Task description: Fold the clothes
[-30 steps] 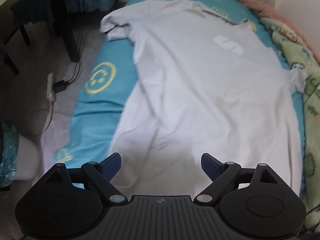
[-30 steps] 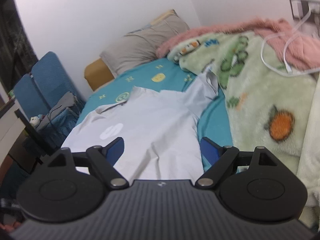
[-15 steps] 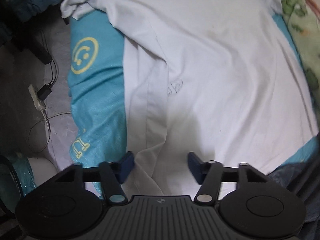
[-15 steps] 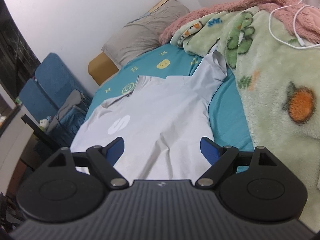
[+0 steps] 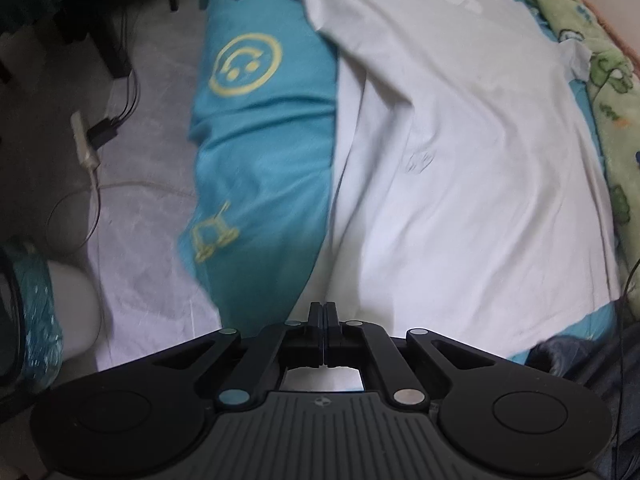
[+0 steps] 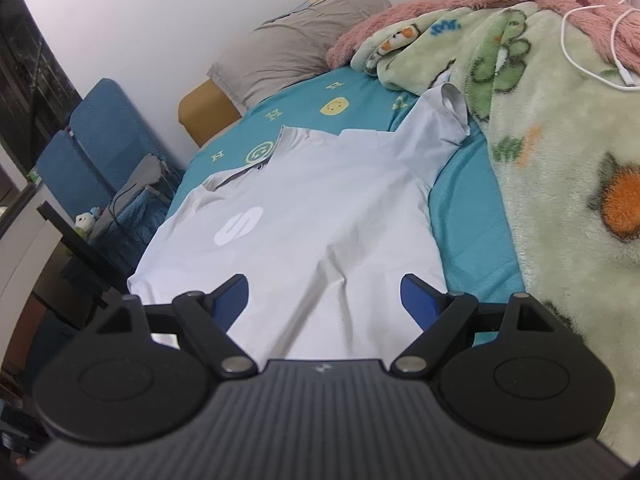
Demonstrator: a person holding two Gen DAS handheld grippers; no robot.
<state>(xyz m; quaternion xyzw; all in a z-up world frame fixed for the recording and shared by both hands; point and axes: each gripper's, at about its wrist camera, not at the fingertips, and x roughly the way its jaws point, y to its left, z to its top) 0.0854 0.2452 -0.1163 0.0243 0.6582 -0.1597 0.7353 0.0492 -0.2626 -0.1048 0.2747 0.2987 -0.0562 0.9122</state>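
A pale grey-white polo shirt (image 5: 460, 152) lies spread face up on the teal bed sheet (image 5: 260, 152), its collar towards the pillow. My left gripper (image 5: 324, 308) is shut on the shirt's hem at its near left corner; white cloth shows behind the closed fingers. In the right wrist view the shirt (image 6: 320, 220) shows its collar, a white chest logo and the right sleeve. My right gripper (image 6: 324, 300) is open and empty, hovering over the shirt's lower right part.
A green fleece blanket (image 6: 560, 140) with a white cable (image 6: 592, 40) fills the bed's right side. A grey pillow (image 6: 296, 48) lies at the head. The floor to the left holds a power strip (image 5: 84, 142) and cords. Blue chairs (image 6: 100, 140) stand beyond the bed.
My left gripper has dropped to the shirt's near left hem and closed on it. My right gripper has moved slightly lower and closer over the shirt, still open.
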